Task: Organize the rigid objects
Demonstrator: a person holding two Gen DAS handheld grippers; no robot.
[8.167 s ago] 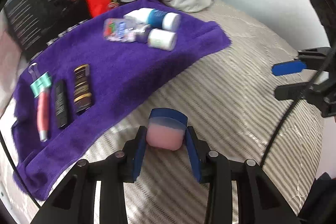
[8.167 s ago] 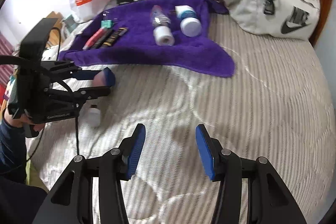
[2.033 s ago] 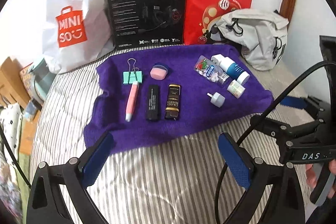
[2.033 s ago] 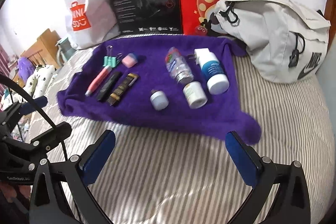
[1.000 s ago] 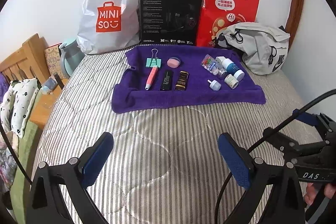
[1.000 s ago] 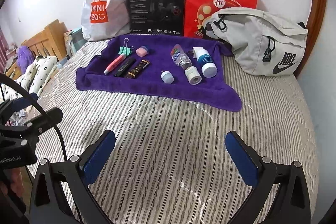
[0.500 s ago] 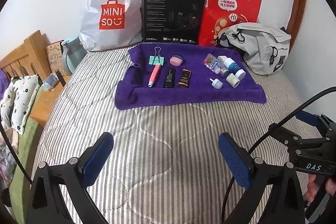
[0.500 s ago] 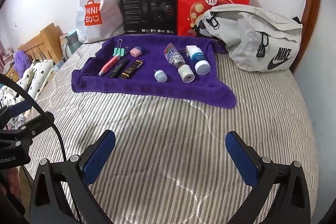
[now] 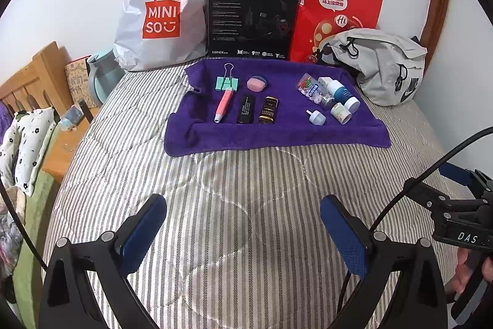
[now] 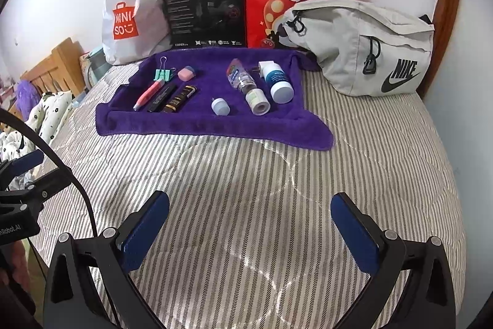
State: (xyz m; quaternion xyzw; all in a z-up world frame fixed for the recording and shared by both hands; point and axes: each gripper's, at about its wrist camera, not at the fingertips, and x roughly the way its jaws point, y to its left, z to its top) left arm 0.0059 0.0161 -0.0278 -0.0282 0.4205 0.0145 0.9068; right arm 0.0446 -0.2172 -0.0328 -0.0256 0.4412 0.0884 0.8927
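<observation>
Purple towel (image 9: 277, 134) on striped quilt (image 9: 246, 205): small rigid items, likely light.
- Binder clip (image 9: 227, 82), pink pen (image 9: 224, 105): grip mid-body.
- White-capped bottle (image 10: 277, 80): smooth, probably slippery; grip across barrel.

Left gripper (image 9: 243, 232), right gripper (image 10: 249, 228): spread wide, empty, well short of the towel.

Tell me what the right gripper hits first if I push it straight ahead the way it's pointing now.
Probably the bare striped bedcover: the right gripper is open and empty, angled down over it. Carried further along, the near edge of the purple towel comes next, around the small white cap. Depth is uncertain in this fisheye view.
</observation>
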